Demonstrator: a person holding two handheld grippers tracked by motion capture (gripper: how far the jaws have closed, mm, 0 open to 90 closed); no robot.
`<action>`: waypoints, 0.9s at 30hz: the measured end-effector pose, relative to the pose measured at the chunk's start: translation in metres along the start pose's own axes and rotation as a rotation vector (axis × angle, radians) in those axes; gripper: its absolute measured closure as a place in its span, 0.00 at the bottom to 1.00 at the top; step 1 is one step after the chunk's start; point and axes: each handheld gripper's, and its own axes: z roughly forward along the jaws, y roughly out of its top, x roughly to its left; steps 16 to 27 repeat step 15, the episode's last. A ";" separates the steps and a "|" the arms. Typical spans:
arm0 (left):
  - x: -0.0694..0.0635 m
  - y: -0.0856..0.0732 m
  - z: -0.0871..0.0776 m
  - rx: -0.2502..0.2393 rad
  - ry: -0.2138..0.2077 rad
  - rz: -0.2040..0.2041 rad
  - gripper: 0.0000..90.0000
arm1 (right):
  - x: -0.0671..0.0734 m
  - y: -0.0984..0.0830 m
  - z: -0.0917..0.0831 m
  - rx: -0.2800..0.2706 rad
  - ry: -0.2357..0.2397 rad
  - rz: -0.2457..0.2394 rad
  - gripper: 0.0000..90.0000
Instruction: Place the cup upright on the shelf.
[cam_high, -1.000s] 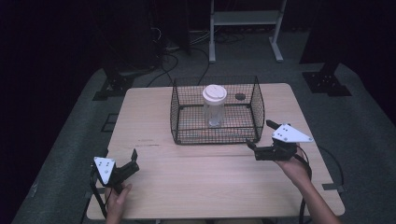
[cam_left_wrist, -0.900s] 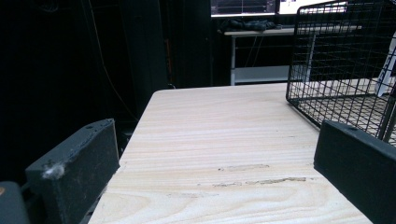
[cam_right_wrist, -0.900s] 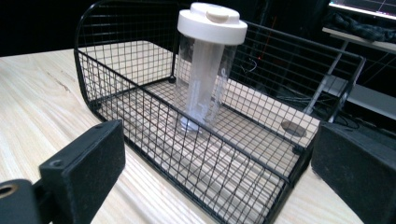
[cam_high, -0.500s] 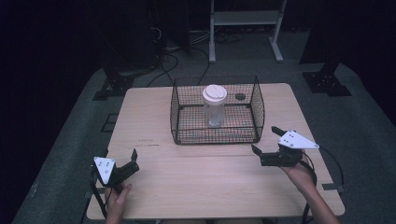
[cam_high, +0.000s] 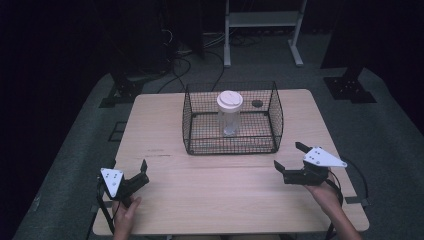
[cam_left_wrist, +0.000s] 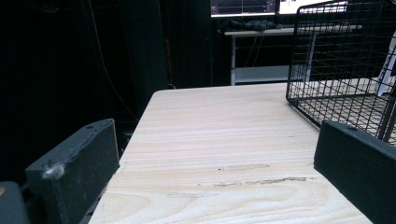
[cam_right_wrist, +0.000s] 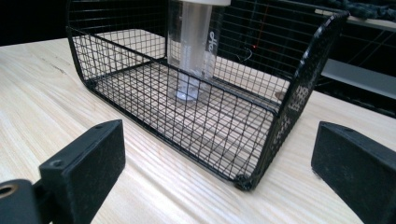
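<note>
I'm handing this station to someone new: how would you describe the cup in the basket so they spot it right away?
Start at the pale wooden table and find the black wire basket on its far half. Standing upright inside it, near the middle, is a clear plastic cup with a white lid. It is the one item inside the basket; the small dark disc lies on the table beyond the mesh.

Wire basket (cam_high: 232, 145) sits on desk (cam_high: 220, 185), centre-far. Lidded cup (cam_high: 229, 113) stands upright inside basket, mid. Small disc (cam_high: 257, 103) on desk just behind basket, right. Left hand-held gripper (cam_high: 131, 176) near-left corner, right hand-held gripper (cam_high: 290, 157) near-right, both well apart from basket.
</note>
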 end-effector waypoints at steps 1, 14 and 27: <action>0.000 0.000 0.000 0.001 0.001 0.000 0.00 | 0.000 -0.002 -0.001 0.002 -0.002 0.003 0.03; 0.000 0.000 0.000 0.001 0.002 0.000 0.00 | 0.001 -0.015 -0.015 -0.019 -0.041 0.014 0.03; 0.000 0.000 0.000 0.001 0.002 0.000 0.00 | 0.003 -0.016 -0.017 -0.025 -0.044 0.021 0.03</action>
